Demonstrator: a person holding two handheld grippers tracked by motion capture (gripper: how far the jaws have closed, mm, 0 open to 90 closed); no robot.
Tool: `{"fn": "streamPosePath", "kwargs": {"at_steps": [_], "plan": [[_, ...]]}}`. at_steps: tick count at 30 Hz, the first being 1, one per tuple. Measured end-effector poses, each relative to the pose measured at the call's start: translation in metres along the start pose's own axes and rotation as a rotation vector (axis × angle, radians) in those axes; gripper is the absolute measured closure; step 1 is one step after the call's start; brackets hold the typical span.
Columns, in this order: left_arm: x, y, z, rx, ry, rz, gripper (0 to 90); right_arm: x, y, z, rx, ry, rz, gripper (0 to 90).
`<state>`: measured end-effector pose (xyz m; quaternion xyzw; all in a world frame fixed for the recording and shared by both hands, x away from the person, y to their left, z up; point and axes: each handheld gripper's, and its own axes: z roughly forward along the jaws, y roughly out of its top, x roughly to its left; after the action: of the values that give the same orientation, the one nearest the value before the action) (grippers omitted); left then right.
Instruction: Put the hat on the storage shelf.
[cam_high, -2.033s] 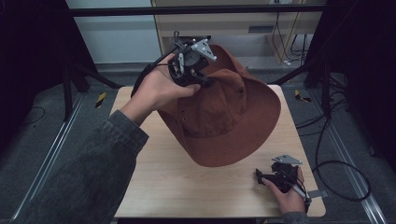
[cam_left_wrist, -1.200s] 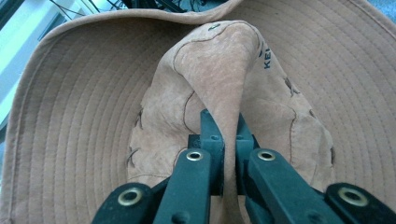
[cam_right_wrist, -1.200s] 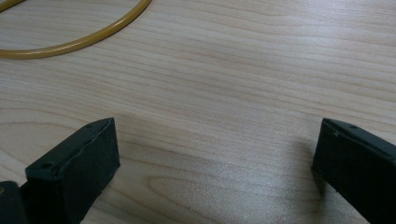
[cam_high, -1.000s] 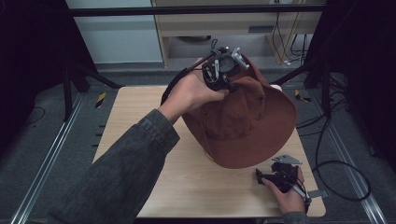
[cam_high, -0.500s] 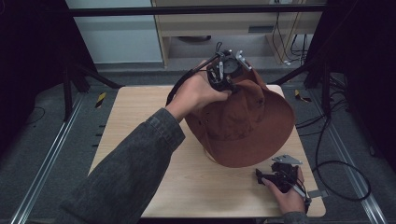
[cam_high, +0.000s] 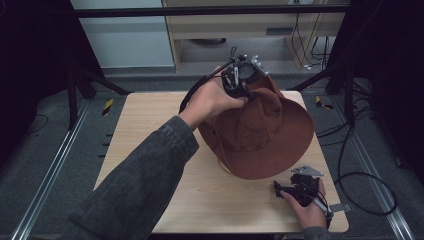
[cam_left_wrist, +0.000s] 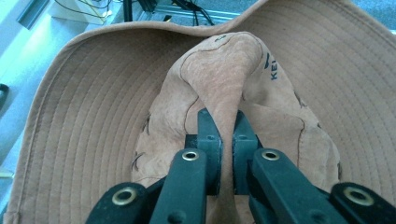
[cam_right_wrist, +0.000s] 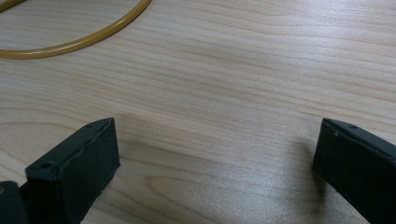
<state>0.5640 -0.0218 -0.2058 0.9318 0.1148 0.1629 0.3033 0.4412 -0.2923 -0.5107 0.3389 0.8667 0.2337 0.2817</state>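
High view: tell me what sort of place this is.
Probably a lab or studio set up for recording handling tasks. A small wooden table stands inside a dark metal frame, loose cables trail over the grey floor, and a plain cabinet sits behind.

High view: from above the person's side, facing forward and down over the whole table (cam_high: 150, 150), from far off.
Left gripper view: looks along its jaws, very close on the hat (cam_left_wrist: 93, 116).
Right gripper view: low, close over the tabletop (cam_right_wrist: 233, 70).
Shared: hat (cam_high: 260, 135) with the left gripper view; tabletop with the right.
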Motion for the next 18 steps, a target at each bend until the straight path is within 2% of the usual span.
{"fn": "streamPosePath", "kwargs": {"at_steps": [4,8,12,18], "plan": [[0.0004,0.0008,0.0056,0.002,0.008,-0.005,84.0,0.0,0.0,0.0,0.0,0.0,0.0,0.5],[0.0013,-0.0002,0.0068,-0.015,0.032,-0.013,76.9,0.0,0.0,0.0,0.0,0.002,0.0,0.5],[-0.0017,0.0002,0.0052,-0.025,0.033,-0.003,72.1,0.0,0.0,0.0,0.0,0.003,0.001,0.5],[-0.0049,0.0004,0.0015,-0.044,0.05,-0.003,58.8,0.0,0.0,0.0,0.0,0.002,0.0,0.5]]}}
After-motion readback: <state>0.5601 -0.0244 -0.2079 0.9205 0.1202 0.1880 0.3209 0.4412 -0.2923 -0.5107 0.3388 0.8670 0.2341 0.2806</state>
